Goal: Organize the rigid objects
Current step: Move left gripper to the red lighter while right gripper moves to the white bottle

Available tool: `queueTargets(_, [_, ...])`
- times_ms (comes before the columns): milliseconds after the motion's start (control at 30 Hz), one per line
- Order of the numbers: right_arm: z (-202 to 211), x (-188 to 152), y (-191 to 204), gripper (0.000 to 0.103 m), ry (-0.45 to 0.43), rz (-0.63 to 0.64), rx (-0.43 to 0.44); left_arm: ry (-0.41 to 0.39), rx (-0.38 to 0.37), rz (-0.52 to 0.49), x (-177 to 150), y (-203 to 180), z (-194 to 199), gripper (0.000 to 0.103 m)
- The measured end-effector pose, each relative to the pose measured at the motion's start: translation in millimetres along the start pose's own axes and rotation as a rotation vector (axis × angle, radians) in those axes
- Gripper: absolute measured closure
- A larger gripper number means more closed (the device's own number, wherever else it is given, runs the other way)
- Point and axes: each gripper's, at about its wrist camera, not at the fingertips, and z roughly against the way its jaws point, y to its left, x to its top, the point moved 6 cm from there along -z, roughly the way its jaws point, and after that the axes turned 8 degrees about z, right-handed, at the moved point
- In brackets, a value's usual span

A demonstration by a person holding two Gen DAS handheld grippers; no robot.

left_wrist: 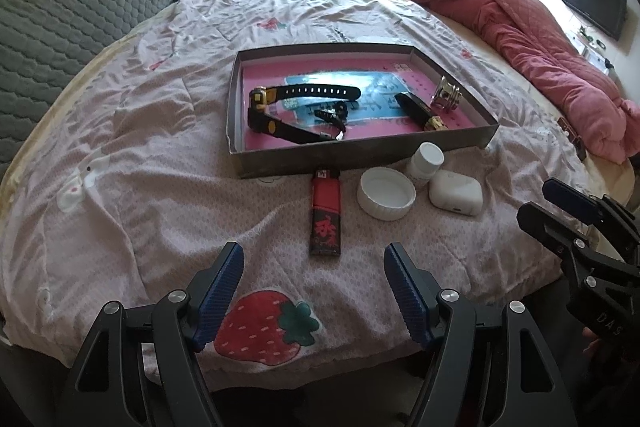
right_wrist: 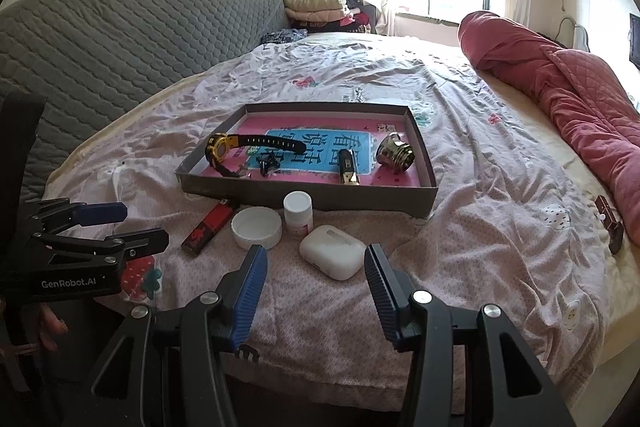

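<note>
1. On the bed (left_wrist: 120,131), a shallow grey tray (left_wrist: 360,163) with a pink printed floor serves as landmark.
2. Inside the tray lie a black-and-yellow watch (left_wrist: 276,107) at its left, a small black clip (left_wrist: 334,115) mid-floor, a black-and-gold lighter (left_wrist: 420,111) and a metal spool (left_wrist: 446,95) at its right.
3. Just outside the tray's near wall lie a red-and-black lighter (left_wrist: 326,211), a white lid (left_wrist: 386,193) turned hollow side up, an upright white pill bottle (left_wrist: 426,161) and a white earbud case (left_wrist: 456,193).
4. The left tongs (left_wrist: 314,267) hang released nearer than the red-and-black lighter, gripping nothing.
5. The right tongs (right_wrist: 316,265) stand released, well short of the tray; the earbud case sits at their tips, untouched.
</note>
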Motion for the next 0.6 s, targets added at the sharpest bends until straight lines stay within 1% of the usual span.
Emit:
queueTargets(300, [-9.5,-2.8,-2.1,0.053,0.022,-0.014,0.010,0.028,0.003,0.007,-2.8,0.3,-11.9,0.029])
queueTargets(600, [-17.5,-3.2,-1.3,0.053,0.033,-0.016,0.016,0.039,0.017,0.009,-2.8,1.6,-21.1,0.029])
